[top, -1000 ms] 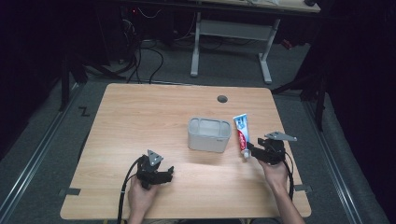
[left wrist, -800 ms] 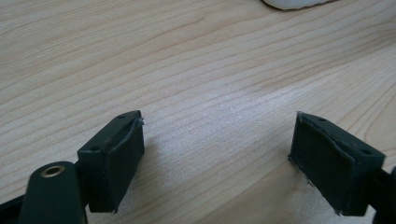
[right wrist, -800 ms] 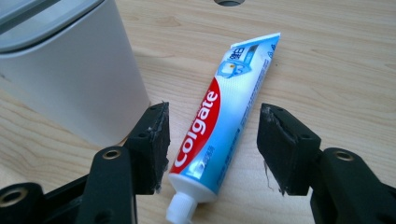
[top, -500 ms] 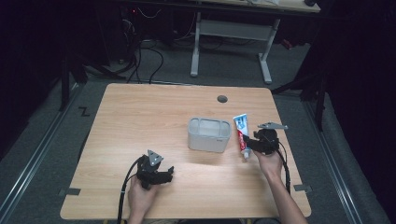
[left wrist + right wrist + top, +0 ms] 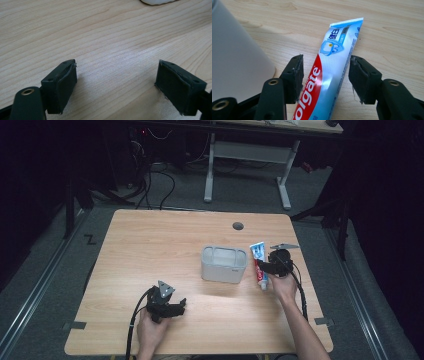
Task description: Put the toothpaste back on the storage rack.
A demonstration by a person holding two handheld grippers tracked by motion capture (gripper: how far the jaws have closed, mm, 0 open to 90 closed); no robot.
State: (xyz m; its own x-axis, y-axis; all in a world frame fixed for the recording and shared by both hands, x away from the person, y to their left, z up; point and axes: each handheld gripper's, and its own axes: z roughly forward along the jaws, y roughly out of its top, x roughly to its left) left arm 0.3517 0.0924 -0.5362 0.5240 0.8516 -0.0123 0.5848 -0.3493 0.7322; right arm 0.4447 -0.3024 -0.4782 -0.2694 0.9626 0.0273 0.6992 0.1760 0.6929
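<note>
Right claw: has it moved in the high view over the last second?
Yes. The right claw has slid forward and left, toward the white bin, and now straddles the toothpaste tube, open.

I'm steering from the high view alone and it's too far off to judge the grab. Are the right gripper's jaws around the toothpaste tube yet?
Observer: Yes. The right gripper has one jaw on each side of the toothpaste tube, open with small gaps.
Operator: Which end points away from it?
Observer: The flat crimped end.
Operator: Is the left gripper holding anything?
Observer: No. The left gripper is open, with bare table between its jaws.
</note>
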